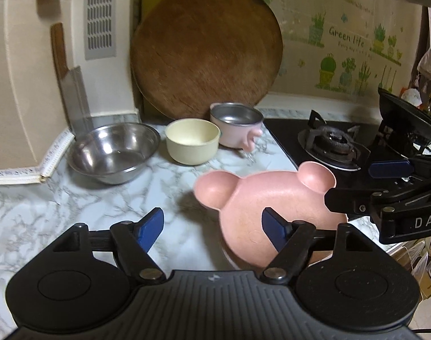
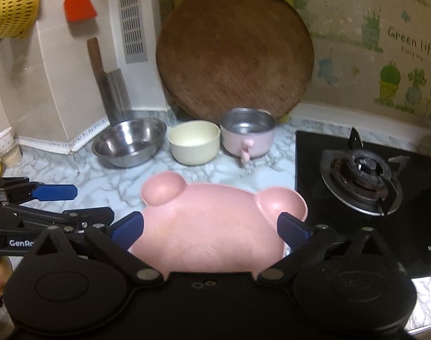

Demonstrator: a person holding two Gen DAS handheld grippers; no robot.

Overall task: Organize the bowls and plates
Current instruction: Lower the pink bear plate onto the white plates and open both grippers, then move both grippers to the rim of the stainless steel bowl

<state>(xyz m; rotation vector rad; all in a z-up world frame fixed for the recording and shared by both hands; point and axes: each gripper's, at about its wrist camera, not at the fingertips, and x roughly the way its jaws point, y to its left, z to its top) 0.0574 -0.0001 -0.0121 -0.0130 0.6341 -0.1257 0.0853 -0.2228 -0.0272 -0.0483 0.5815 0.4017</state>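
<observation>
Left wrist view: marble counter (image 1: 73,198) beside black stove (image 1: 286,130), tiled wall; both grippers' fingers released.

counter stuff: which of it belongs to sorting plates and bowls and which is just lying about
For the job: pink bear plate, steel bowl, cream bowl, pink pot.

Just lying about: round wooden board, cleaver, red spatula, yellow colander, gas burner.
</observation>
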